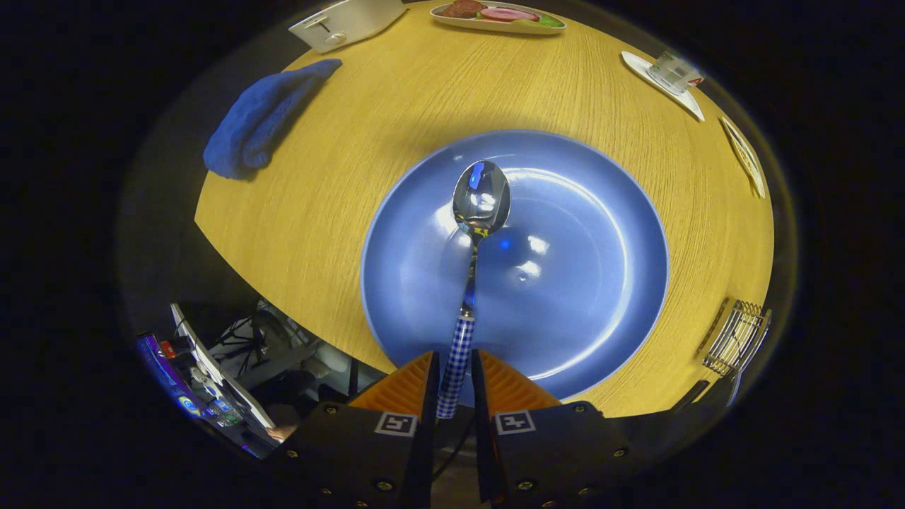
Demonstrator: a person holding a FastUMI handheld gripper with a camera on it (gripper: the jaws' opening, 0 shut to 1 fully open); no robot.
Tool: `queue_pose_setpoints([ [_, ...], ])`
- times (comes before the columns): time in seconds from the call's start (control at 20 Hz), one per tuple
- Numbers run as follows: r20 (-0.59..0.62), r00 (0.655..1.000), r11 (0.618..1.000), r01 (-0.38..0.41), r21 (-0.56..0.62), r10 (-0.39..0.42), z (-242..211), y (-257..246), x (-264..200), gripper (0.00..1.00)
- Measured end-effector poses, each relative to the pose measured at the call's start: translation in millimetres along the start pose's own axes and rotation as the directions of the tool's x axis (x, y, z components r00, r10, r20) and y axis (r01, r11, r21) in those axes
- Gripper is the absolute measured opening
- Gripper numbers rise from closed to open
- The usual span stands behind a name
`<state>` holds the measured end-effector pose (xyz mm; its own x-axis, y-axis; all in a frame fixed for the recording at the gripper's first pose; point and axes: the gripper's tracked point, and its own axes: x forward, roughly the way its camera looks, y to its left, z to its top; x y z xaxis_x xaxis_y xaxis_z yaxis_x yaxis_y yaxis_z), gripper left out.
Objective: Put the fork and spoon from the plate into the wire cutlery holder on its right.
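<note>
- At the bottom centre of the frame the tool (453, 378) is closed down narrow, both fingers (406, 385) pressing on the checked handle of the spoon (472, 261), so it holds the spoon near the handle's end.
- The spoon looks light, stiff and rigid; its polished metal neck and bowl would be slippery, so the patterned handle is the sensible place to hold. Held so far back, it may pivot in the grip, I judge.
- Its bowl sticks out ahead of the fingers at the middle of the frame, over the blue plate (608, 297); I cannot tell whether it touches the plate.
- The plate sits on the wooden tabletop (339, 205) with no fork visible on it.
- At the lower right the wire cutlery holder (737, 338) stands beside the plate; something with a handle seems to be in it already.
- Farther off, upper left, lies a blue cloth (258, 120).
</note>
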<state>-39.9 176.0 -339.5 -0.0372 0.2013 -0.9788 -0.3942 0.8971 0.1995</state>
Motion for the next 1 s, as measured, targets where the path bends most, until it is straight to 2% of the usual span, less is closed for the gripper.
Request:
queue_pose_setpoints([
  [0.1,-0.001,1.0,1.0,-0.017,0.021,0.017,-1.3,0.3,-8.5,0.26],
  [0.15,-0.025,0.999,0.999,-0.028,0.021,0.028,-6.1,0.8,1.7,0.14],
  [0.2,-0.035,0.999,0.999,-0.034,0.011,0.035,-7.4,1.0,-1.3,0.14],
  [0.3,0.0,1.0,1.0,0.007,-0.025,-0.007,-0.9,-11.8,-2.5,0.14],
  [0.35,-0.004,1.0,0.998,0.031,-0.057,-0.031,-3.8,-18.5,-5.6,0.02],
  [0.5,-0.02,1.0,0.996,0.013,-0.091,-0.015,-5.2,-24.1,-18.3,0.02],
  [0.75,-0.096,0.994,0.983,0.039,-0.179,-0.057,-27.6,-65.5,-56.2,0.02],
  [1.0,-0.154,0.986,0.986,0.04,-0.163,-0.066,-50.9,-102.7,-81.7,0.02],
])
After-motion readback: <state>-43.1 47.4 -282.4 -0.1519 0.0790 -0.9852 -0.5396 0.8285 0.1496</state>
